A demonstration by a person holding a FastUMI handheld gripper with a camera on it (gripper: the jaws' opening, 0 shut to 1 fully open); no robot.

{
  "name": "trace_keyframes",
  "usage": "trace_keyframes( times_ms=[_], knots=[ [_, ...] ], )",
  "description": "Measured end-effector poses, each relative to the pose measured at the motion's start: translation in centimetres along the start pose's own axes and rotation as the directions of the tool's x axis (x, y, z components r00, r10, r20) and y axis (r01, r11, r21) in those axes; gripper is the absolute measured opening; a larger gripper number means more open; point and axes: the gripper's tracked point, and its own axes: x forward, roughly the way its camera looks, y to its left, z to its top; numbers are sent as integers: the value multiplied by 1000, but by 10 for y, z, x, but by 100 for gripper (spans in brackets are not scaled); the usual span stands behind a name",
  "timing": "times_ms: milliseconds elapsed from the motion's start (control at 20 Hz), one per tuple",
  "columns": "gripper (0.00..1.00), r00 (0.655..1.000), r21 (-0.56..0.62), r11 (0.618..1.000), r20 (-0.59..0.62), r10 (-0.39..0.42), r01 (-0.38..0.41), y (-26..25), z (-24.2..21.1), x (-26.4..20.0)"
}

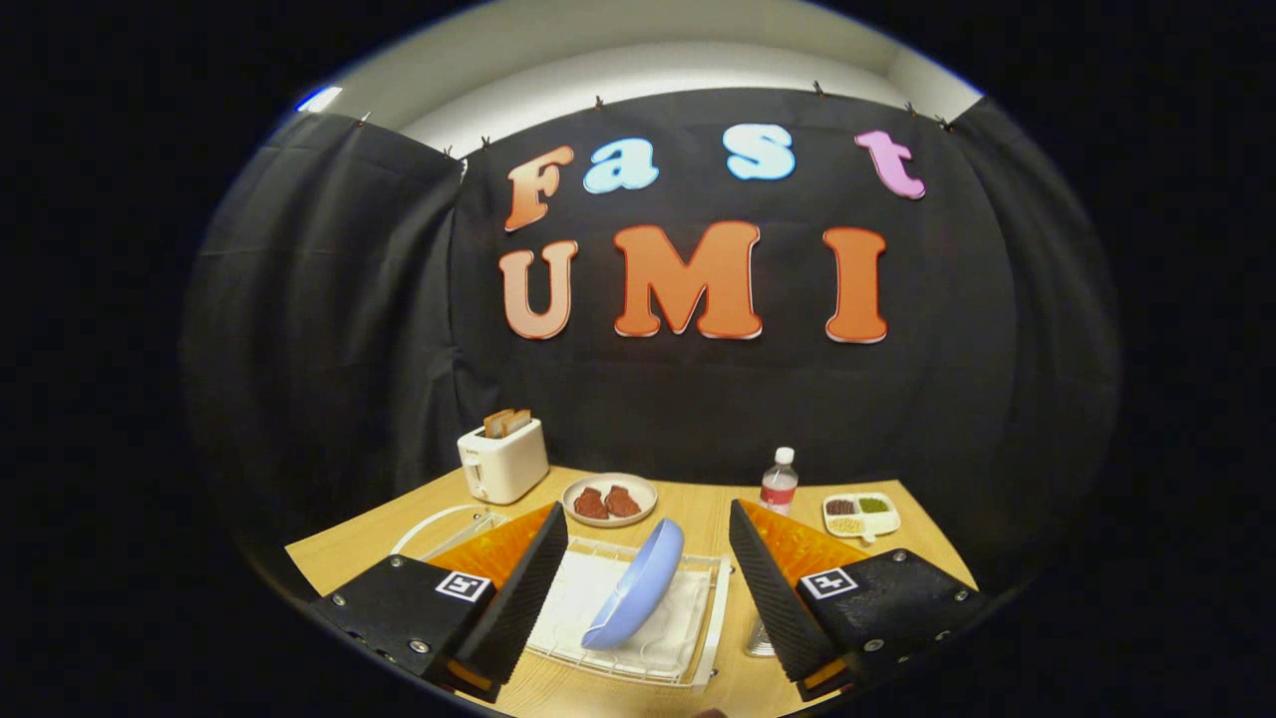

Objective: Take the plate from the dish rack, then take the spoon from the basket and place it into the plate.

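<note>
Here, gripper (648, 588) wide open; plate (635, 586) untouched.

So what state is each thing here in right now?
Gripper: fingers open wide, holding nothing.
Blue plate: propped on edge in the dish rack, between the fingers, untouched.
Toaster: two slices sticking up.
Bottle: upright, capped.
Round plate: holds two brown pieces.
Divided tray: compartments filled.

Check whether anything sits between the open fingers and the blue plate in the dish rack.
Nothing visible blocks it. The gripper is open, and the blue plate leans tilted in the white wire dish rack between the two fingers, with only rack wire and white cloth under it.
</note>
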Motion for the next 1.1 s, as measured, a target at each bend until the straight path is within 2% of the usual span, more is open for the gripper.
trace_keyframes(
  times_ms=[200, 400, 550, 700, 800, 850, 1100],
  knots=[
    [96, 984, 78, 997, -179, 3, 11, -4, -23, 28],
    [93, 952, 68, 997, -304, -13, 35, -8, -43, 52],
    [87, 914, 103, 993, -406, -6, 53, -7, -60, 64],
    [86, 879, 76, 993, -475, -42, 88, -13, -73, 78],
    [85, 846, 83, 992, -533, -38, 97, -10, -85, 81],
    [79, 826, 94, 991, -563, -30, 100, -7, -92, 82],
    [63, 754, 72, 991, -656, -41, 116, -1, -123, 97]
  ],
)
